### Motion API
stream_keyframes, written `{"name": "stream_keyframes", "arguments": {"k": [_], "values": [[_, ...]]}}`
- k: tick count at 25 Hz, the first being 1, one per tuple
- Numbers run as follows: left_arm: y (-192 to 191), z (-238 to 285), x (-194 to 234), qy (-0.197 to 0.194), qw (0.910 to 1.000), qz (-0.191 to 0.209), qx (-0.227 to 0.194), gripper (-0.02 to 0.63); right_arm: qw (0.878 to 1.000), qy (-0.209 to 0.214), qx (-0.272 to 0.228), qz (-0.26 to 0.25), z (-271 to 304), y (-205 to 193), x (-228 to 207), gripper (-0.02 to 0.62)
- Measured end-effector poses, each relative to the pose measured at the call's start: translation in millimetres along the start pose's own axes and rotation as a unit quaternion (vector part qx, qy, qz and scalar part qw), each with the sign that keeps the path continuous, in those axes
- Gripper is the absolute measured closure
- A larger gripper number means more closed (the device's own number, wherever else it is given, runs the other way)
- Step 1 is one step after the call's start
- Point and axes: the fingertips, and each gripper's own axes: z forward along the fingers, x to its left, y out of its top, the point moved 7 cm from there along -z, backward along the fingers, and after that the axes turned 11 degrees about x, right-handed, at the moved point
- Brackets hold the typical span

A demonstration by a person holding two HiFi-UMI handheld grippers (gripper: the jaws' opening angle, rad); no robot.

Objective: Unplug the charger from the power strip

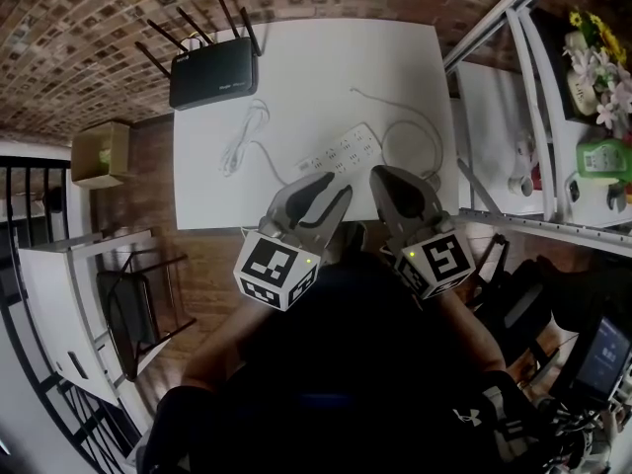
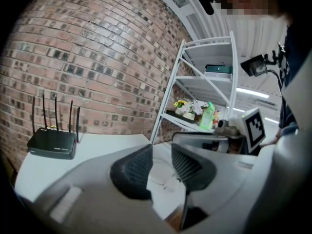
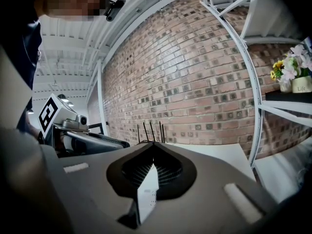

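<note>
The white power strip (image 1: 341,151) lies at an angle on the white table (image 1: 296,57), and its cord (image 1: 420,126) loops off to the right. A thin white cable (image 1: 242,136) curls to the strip's left. I cannot make out the charger itself. My left gripper (image 1: 334,184) hovers over the table's near edge, just short of the strip's near end. Its jaws are open with nothing between them (image 2: 162,152). Beside it my right gripper (image 1: 379,174) is shut and holds nothing; its pads meet at the tips (image 3: 153,147).
A black router (image 1: 212,72) with antennas stands at the table's far left corner. A white shelf rack (image 1: 538,97) with flowers (image 1: 597,62) and a green bottle (image 1: 602,156) stands to the right. A cardboard box (image 1: 99,153) and a chair (image 1: 138,304) are left of the table.
</note>
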Motion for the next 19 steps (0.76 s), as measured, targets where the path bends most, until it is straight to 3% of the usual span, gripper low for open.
{"name": "stream_keyframes", "arguments": {"k": [19], "values": [[-1.2,-3.0,5.4,0.001,1.0,-0.001,0.003,0.483,1.0,0.008,0.009,0.019,3.6,-7.1,-2.0,0.584]]}}
